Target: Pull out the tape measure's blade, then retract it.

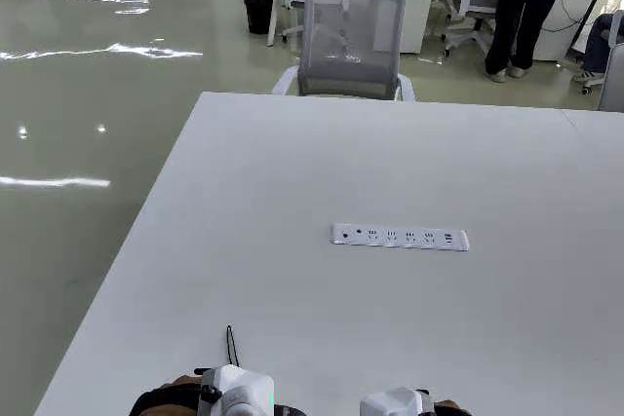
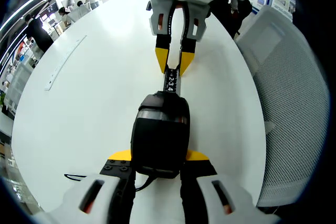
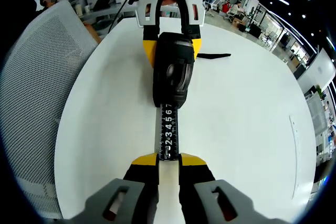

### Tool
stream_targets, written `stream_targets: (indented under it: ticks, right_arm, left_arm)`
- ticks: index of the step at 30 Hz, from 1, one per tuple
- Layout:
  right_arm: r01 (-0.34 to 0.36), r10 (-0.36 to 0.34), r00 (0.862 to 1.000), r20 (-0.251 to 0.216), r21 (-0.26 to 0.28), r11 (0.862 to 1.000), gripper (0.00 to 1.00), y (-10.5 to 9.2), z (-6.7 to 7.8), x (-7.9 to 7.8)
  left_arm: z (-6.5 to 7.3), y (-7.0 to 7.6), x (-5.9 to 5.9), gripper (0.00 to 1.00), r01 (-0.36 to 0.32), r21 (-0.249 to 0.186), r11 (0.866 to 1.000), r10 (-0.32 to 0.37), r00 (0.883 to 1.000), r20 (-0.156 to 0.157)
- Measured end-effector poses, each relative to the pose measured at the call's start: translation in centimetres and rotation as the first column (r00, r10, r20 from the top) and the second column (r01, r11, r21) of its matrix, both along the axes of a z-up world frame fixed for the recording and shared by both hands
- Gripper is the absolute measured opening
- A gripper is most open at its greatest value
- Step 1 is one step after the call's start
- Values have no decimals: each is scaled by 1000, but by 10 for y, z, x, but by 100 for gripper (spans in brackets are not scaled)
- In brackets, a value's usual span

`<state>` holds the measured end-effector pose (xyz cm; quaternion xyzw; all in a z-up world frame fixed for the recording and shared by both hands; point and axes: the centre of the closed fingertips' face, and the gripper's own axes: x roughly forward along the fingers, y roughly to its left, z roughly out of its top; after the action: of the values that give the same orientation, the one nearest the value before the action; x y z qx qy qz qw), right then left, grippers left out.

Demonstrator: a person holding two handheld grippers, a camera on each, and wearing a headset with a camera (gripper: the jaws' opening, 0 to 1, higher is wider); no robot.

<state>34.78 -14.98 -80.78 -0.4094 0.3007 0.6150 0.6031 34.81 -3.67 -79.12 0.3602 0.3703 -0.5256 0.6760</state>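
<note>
Left claw [image 2: 158,156] tight on tape measure [image 2: 160,129], right claw [image 3: 169,158] tight on blade [image 3: 168,129]; white table [image 1: 390,163], glossy floor [image 1: 97,114].

White surface [image 1: 292,172] carries one white power strip [image 1: 400,237], lying flat. Grey mesh chair [image 1: 351,41] stands at the far edge. Black bin [image 1: 258,13] stands on the floor [image 1: 88,94] beyond.

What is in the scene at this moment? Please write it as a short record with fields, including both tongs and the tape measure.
left tongs: shut on the tape measure case
right tongs: shut on the end of the blade
blade: out a short way, spanning between the two tongs
surface: white table
other item: power strip lying farther out on the table
</note>
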Motion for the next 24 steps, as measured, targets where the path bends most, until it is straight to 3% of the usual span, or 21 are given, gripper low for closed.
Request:
stream_targets:
  ticks: [24]
  right_arm:
    - [19,-19,1000,-2,-10,1000,12,-23,-2,3]
  left_arm:
    - [0,0,0,29,-2,-1,1000,2,1000,-3]
